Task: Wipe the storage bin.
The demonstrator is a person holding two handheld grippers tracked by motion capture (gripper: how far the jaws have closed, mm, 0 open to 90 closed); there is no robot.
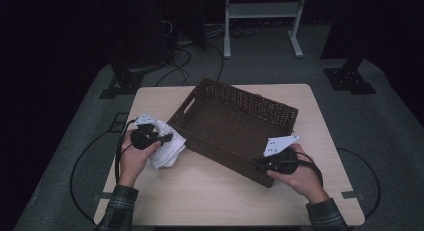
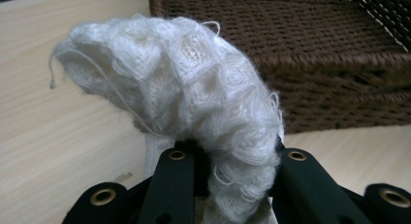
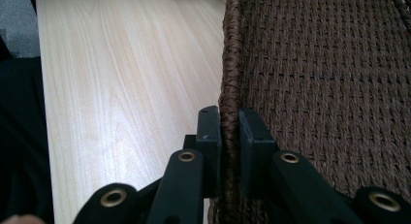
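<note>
A brown wicker basket [image 1: 280, 111] stands at an angle in the middle of the light wooden table [image 1: 210, 201]. My right gripper [image 1: 261, 164] is shut on the basket's near rim [image 3: 230, 88], one jaw inside and one outside the wall. A white knitted cloth [image 1: 167, 148] lies bunched on the table just left of the basket. My left gripper [image 1: 167, 138] is shut on this white cloth [image 2: 194, 93], which bulges up between the jaws, with the basket wall [image 2: 339, 73] right behind it.
The basket's inside looks bare. The table's near part and right side have free room. Beyond the table are a grey floor, black stands and cables [image 1: 175, 61], and a white frame [image 1: 262, 21].
</note>
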